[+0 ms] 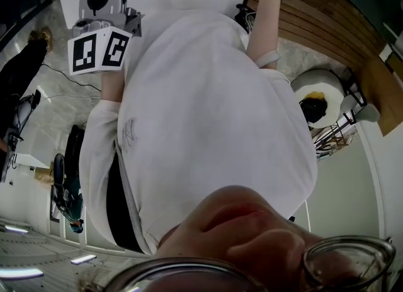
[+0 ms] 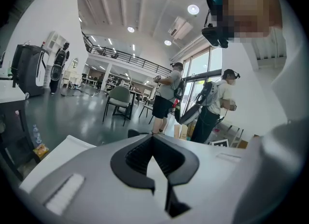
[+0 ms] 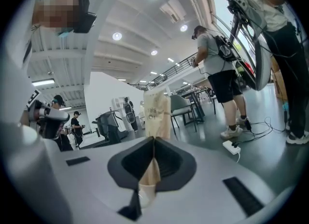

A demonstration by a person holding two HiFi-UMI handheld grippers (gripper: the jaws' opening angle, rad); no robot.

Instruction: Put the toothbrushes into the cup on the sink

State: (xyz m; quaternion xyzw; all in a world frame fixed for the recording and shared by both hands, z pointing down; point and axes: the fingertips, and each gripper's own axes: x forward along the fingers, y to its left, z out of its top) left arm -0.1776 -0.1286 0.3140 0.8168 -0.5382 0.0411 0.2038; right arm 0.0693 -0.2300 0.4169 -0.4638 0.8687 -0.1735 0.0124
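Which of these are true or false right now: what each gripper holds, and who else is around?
1. The right gripper is shut on a brown paper packet. True.
2. The left gripper holds a packet too. False: its jaws are together with nothing between them.
3. The person with the grippers is alone in the hall. False: other people stand in the background, such as a person in dark shorts in the left gripper view.
4. The packet's printed end sticks out beyond the right gripper's jaws. True.
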